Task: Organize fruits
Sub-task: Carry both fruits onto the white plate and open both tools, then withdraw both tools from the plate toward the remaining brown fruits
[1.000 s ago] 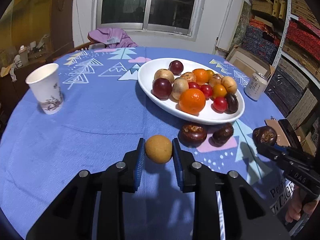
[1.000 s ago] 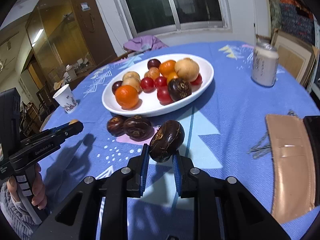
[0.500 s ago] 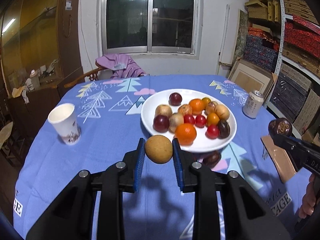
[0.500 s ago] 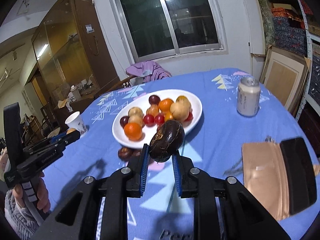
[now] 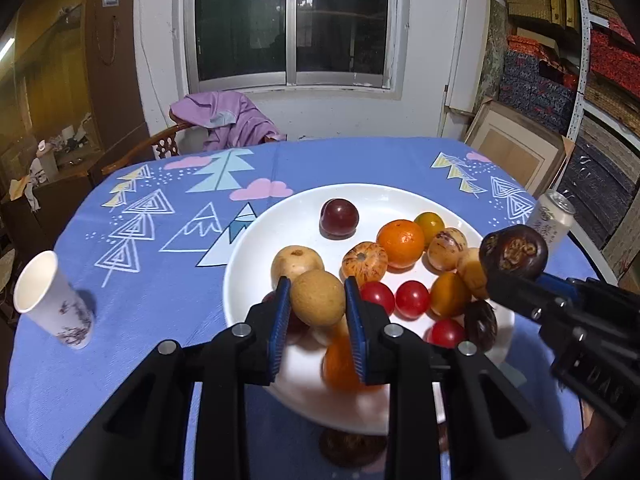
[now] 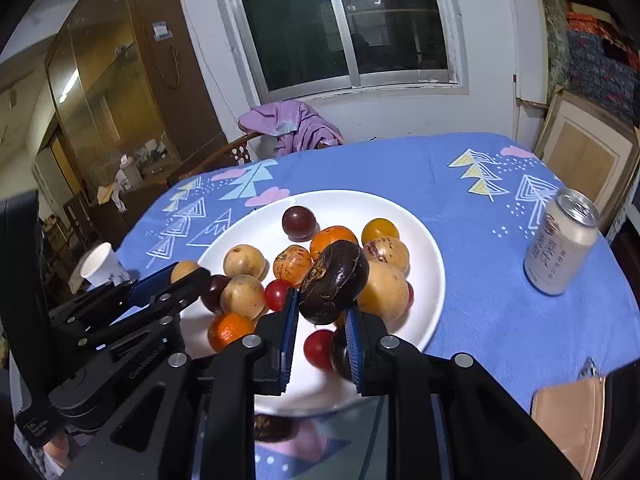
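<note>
A white oval plate (image 5: 256, 252) (image 6: 430, 288) on the blue tablecloth holds several fruits: oranges, red cherry tomatoes, a dark plum, tan and dark brown fruits. My left gripper (image 5: 318, 300) is shut on a tan round fruit (image 5: 318, 296) and holds it above the plate's near left part. My right gripper (image 6: 320, 312) is shut on a dark brown wrinkled fruit (image 6: 336, 280) above the plate's near side; it shows at the right in the left wrist view (image 5: 514, 254). One dark fruit (image 5: 348, 446) lies on the cloth by the plate's near rim.
A paper cup (image 5: 52, 300) stands at the left. A drink can (image 6: 560, 244) stands right of the plate. A tan pouch (image 6: 568, 420) lies at the near right. A chair with purple cloth (image 5: 224, 120) is behind the table.
Both grippers have moved forward from the near table edge to over the plate, each still holding its fruit. The plate now fills the middle of both views.
</note>
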Demonstrator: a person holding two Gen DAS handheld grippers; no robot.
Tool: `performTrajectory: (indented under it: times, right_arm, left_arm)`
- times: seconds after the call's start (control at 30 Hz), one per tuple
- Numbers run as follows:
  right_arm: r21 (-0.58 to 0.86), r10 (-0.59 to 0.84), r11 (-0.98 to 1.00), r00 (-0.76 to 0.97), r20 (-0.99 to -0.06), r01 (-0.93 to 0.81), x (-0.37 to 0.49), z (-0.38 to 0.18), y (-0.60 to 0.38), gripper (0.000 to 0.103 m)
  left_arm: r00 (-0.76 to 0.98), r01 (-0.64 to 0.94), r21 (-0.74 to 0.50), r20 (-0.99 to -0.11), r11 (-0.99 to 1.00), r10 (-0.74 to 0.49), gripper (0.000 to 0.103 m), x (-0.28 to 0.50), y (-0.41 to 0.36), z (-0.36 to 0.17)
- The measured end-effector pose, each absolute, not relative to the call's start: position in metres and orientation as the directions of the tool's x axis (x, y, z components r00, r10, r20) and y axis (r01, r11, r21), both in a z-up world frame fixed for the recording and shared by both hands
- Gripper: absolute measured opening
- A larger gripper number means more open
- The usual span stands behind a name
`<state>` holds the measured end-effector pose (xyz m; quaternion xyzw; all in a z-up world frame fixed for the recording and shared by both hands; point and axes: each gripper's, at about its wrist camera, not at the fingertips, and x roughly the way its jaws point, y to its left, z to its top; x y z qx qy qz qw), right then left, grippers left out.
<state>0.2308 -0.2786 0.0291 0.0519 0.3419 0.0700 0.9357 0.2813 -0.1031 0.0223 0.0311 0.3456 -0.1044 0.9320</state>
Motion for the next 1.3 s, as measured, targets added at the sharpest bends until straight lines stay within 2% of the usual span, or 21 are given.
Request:
performTrajectory:
  times: [0.17,0.23,0.3,0.33,0.37,0.6,0.73,0.87,1.03,1.3]
  right_arm:
    - [0.057,0.115,0.993,0.753,-0.648,-0.103,0.242,0.015,-0.268,0.026]
    - [0.037,0.111,0.993,0.760,-0.640,-0.114,0.241,0.014,-0.266,0.035]
    - [0.010,0.095,0.993,0.768,-0.633,-0.115,0.240,0.016,-0.263,0.044]
    - [0.000,0.088,0.994,0.775,-0.626,-0.113,0.237,0.019,-0.263,0.053]
    - [-0.011,0.079,0.994,0.788,-0.610,-0.109,0.234,0.023,-0.263,0.055]
    - [0.061,0.126,0.992,0.823,-0.554,-0.110,0.196,0.054,-0.277,0.055]
    - [0.133,0.170,0.984,0.818,-0.549,-0.116,0.166,0.054,-0.284,0.057]
    - [0.151,0.170,0.983,0.813,-0.557,-0.102,0.141,0.043,-0.290,0.060]
    - [0.181,0.158,0.981,0.808,-0.568,-0.065,0.118,0.030,-0.302,0.067]
    - [0.220,0.186,0.973,0.805,-0.564,-0.071,0.117,0.030,-0.309,0.067]
  left_arm:
    - [0.714,0.211,-0.021,-0.679,0.977,-0.168,0.028,0.303,-0.107,0.002]
    - [0.725,0.206,-0.013,-0.669,0.978,-0.162,0.036,0.304,-0.106,-0.001]
    - [0.722,0.208,-0.017,-0.672,0.978,-0.165,0.050,0.303,-0.105,-0.001]
    - [0.721,0.205,-0.022,-0.673,0.978,-0.167,0.052,0.303,-0.104,0.000]
    - [0.724,0.200,-0.026,-0.670,0.980,-0.166,0.054,0.302,-0.102,0.001]
    - [0.758,0.142,-0.044,-0.638,0.989,-0.137,0.067,0.268,-0.067,0.027]
    - [0.757,0.108,-0.033,-0.645,0.994,-0.103,0.068,0.238,-0.043,0.024]
    - [0.717,0.119,-0.043,-0.688,0.992,-0.116,0.068,0.217,-0.033,0.000]
    - [0.695,0.181,0.006,-0.708,0.983,-0.123,0.068,0.204,-0.053,-0.020]
    - [0.693,0.235,0.050,-0.709,0.971,-0.132,0.068,0.203,-0.078,-0.027]
